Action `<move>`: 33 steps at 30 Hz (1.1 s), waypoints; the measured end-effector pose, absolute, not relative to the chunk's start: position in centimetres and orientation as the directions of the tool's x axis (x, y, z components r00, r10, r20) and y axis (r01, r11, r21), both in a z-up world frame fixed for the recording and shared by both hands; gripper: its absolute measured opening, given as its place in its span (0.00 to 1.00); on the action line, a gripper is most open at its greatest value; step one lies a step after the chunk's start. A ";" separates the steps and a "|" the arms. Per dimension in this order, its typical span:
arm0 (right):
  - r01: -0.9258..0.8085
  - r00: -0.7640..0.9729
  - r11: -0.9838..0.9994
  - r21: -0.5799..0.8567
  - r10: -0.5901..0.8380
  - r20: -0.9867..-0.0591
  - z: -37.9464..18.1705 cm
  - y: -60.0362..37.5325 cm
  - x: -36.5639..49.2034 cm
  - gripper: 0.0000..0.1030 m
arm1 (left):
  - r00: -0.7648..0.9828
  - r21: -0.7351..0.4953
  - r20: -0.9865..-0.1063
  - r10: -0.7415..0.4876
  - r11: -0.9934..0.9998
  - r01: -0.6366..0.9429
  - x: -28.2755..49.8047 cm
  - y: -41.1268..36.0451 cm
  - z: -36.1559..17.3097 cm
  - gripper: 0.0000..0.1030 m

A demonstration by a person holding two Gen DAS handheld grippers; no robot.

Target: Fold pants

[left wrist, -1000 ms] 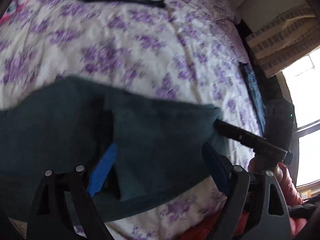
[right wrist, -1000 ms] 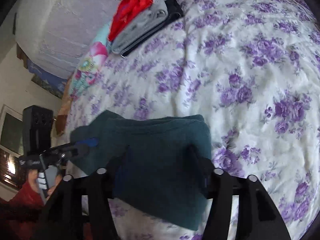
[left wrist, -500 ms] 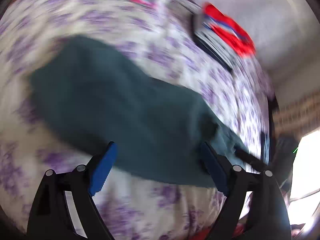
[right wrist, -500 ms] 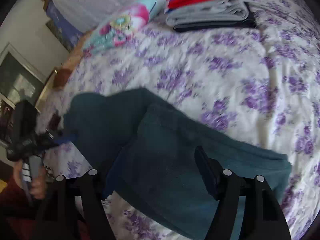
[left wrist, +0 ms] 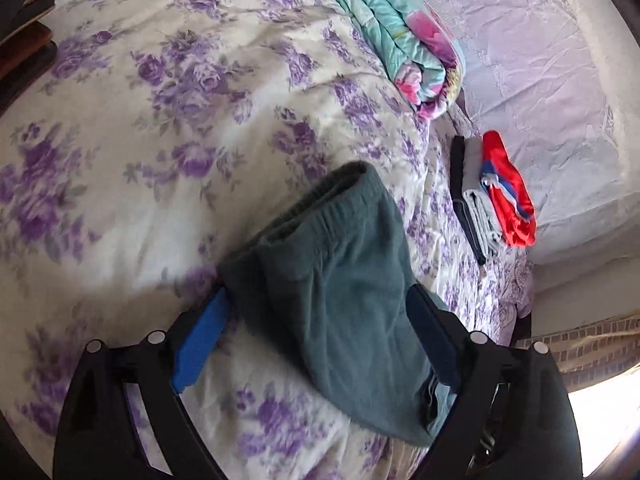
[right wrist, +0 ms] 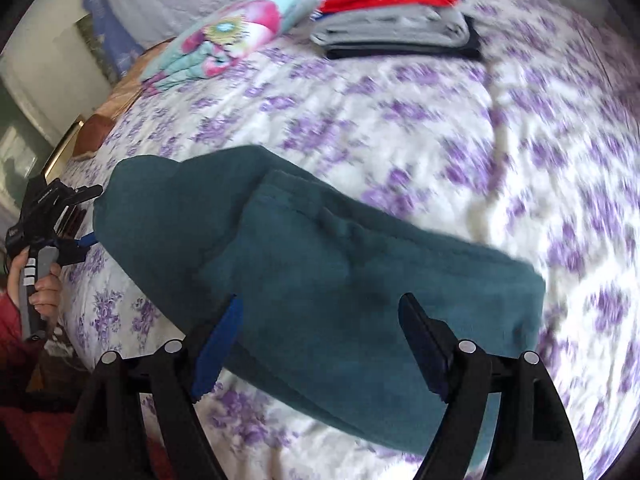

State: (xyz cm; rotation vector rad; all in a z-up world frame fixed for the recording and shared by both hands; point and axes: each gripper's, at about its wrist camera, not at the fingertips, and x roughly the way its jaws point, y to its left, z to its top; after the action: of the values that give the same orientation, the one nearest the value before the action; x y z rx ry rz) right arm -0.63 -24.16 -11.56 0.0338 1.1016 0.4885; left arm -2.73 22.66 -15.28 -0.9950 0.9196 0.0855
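The dark teal pants [left wrist: 340, 300] lie folded on the flowered bedspread [left wrist: 160, 120], waistband at the far end in the left wrist view. My left gripper [left wrist: 316, 292] straddles the fold with its jaws wide and opening a little; the blue pads do not press the cloth. In the right wrist view the pants [right wrist: 320, 272] stretch from left to right under my right gripper [right wrist: 320, 300]. Its jaws are opening, with cloth between and below them but not pinched. The left gripper [right wrist: 90, 218] shows there at the pants' left end, held by a hand [right wrist: 44, 292].
A stack of folded clothes with a red piece on top [left wrist: 504, 196] [right wrist: 396, 8] sits at the far side of the bed. A rolled pastel flowered blanket [left wrist: 400, 32] [right wrist: 224, 40] lies beside it. The bed's edge runs along the left of the right wrist view.
The left gripper has swung and rolled round to the waistband end of the pants. The right gripper's jaws have widened off the cloth and drawn back a little.
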 end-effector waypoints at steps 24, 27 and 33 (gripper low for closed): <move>-0.361 0.391 0.908 0.212 0.354 -0.850 -11.7 -25.8 -0.5 0.85 | 0.733 -0.669 -0.595 -0.331 0.709 -0.223 -3.0 18.3 -6.6 0.13; -0.261 0.434 0.923 0.282 0.374 -0.820 -10.6 -29.3 -0.2 0.85 | 0.722 -0.621 -0.585 -0.370 0.777 -0.104 -1.4 14.1 -3.5 0.13; 0.067 0.489 0.853 0.517 0.424 -0.763 -11.8 -39.3 -1.1 0.85 | 0.600 -0.552 -0.531 -0.598 0.782 0.290 1.9 0.2 2.3 0.12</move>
State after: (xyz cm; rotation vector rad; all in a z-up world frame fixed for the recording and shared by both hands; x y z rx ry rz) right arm -1.14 -39.33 -11.83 0.5281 1.0496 0.2296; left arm 1.89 0.17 2.27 -0.4380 0.7678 -0.5341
